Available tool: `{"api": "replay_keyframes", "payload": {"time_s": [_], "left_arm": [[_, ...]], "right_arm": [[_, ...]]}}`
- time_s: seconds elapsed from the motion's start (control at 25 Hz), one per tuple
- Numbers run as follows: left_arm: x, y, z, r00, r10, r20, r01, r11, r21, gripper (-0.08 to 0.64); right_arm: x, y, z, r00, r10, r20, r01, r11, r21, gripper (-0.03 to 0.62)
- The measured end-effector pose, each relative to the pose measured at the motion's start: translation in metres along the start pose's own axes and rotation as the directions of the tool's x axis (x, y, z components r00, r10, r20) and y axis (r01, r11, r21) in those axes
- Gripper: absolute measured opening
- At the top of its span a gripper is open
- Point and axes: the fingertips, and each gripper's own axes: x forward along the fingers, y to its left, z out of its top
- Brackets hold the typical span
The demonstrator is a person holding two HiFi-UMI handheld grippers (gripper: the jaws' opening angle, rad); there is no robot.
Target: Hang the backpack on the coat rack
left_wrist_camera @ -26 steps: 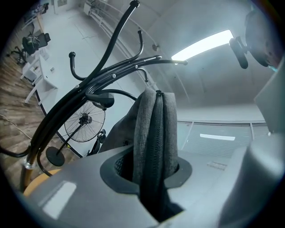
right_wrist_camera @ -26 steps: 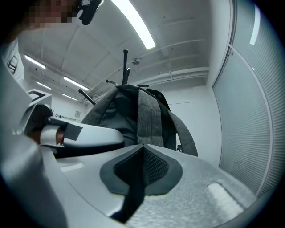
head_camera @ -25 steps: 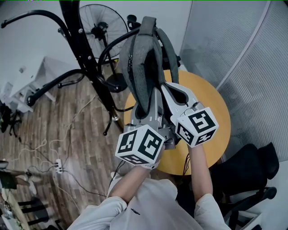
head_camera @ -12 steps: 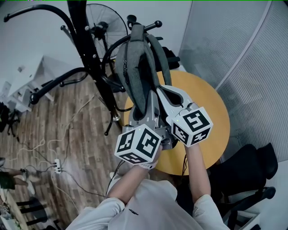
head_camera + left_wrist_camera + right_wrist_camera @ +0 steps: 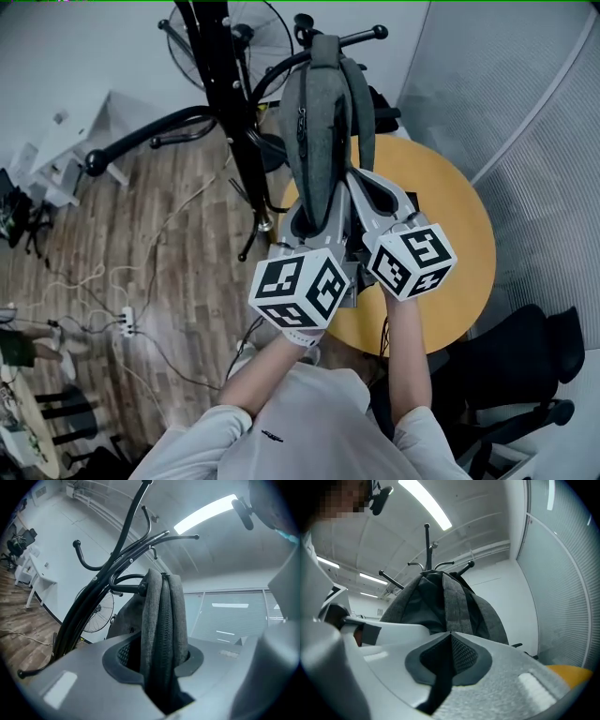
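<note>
A grey backpack [image 5: 319, 122] has its top over a hook arm of the black coat rack [image 5: 220, 84], straight ahead of both grippers. The left gripper [image 5: 161, 667] has a thick zippered fold of the bag between its jaws. They have just been opening, yet the fold touches both pads. The right gripper [image 5: 449, 637], just beside it, is closed tight on a grey strap [image 5: 452, 604] of the bag. The only markings to make out are black-and-white square patterns on each gripper's cube [image 5: 300, 289]. A round yellow table [image 5: 459, 234] lies below both.

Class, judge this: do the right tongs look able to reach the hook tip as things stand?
Probably not yet: the right tongs are shut on the backpack, and the hook tip lies beyond its far end.
</note>
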Motion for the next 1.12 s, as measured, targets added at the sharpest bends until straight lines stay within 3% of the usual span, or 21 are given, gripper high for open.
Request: {"api": "replay_keyframes", "payload": {"time_s": [0.28,0.48,0.64,0.84,1.0,1.12], "left_arm": [[-0.010,-0.004,-0.005,0.993,-0.096,-0.063,0.098,0.995,0.033,0.172],[-0.021,-0.013,-0.009,0.978,-0.176,-0.109,0.180,0.983,0.022,0.220],[-0.040,-0.016,-0.011,0.962,-0.226,-0.154,0.231,0.973,0.015,0.219],[-0.059,-0.017,-0.011,0.955,-0.249,-0.164,0.259,0.965,0.044,0.185],[-0.066,-0.009,-0.029,0.937,-0.249,-0.245,0.273,0.960,0.069,0.160],[-0.070,0.006,-0.036,0.938,-0.216,-0.271,0.245,0.967,0.074,0.146]], "right_arm": [[-0.018,-0.004,0.001,0.998,-0.049,0.032,0.048,0.998,0.032,-0.008],[-0.035,-0.009,0.003,0.995,-0.092,0.046,0.090,0.995,0.048,-0.008],[-0.049,-0.008,0.002,0.991,-0.121,0.054,0.118,0.992,0.053,-0.008],[-0.065,-0.005,0.000,0.986,-0.150,0.065,0.147,0.987,0.059,-0.008],[-0.078,0.000,-0.004,0.982,-0.178,0.059,0.176,0.983,0.046,-0.008],[-0.087,0.005,-0.004,0.978,-0.199,0.061,0.197,0.980,0.040,-0.008]]}}
